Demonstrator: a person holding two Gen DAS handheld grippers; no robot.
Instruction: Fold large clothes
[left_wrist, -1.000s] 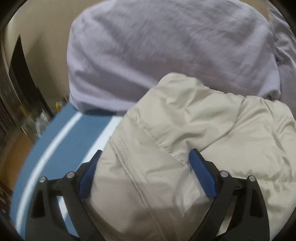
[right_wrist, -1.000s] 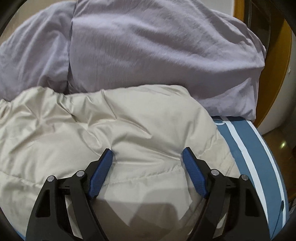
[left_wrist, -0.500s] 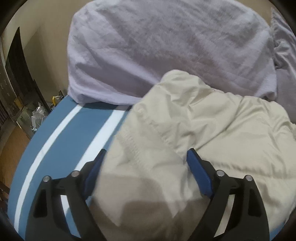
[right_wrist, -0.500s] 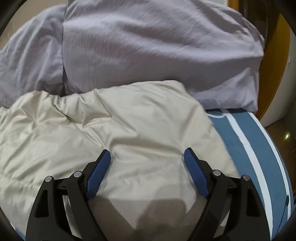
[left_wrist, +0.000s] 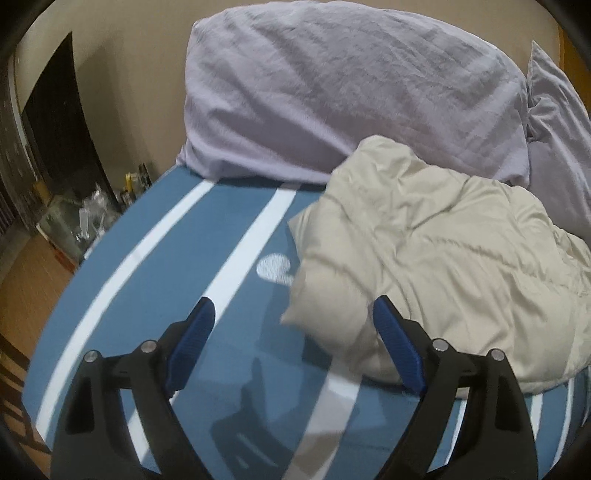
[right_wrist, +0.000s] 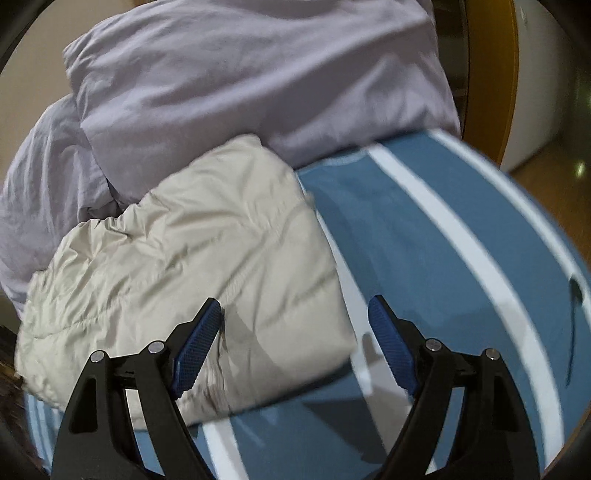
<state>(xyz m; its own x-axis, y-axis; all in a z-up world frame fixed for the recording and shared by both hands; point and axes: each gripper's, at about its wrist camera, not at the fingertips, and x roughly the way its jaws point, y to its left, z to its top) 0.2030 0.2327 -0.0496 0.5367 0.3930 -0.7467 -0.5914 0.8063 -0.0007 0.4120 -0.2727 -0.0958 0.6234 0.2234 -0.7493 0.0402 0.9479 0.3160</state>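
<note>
A beige padded jacket (left_wrist: 443, 251) lies in a folded, puffy bundle on a blue bed sheet with white stripes (left_wrist: 166, 277). My left gripper (left_wrist: 293, 304) hovers open above the sheet at the jacket's left edge; its right finger overlaps the fabric, and nothing is pinched between the blue pads. In the right wrist view the jacket (right_wrist: 207, 251) fills the left half. My right gripper (right_wrist: 294, 304) is open over the jacket's right edge, its left finger above the fabric and its right finger above the sheet (right_wrist: 424, 240). Neither gripper holds anything.
Two lavender pillows (left_wrist: 351, 81) (right_wrist: 258, 74) lean behind the jacket at the head of the bed. The bed's left edge drops to a wooden floor with cluttered small items (left_wrist: 85, 218). A yellow-framed door or cabinet (right_wrist: 487, 81) stands past the right edge.
Both grippers have drawn away sideways from over the jacket, the left toward the left, the right toward the right with a roll. More striped sheet shows under each.
</note>
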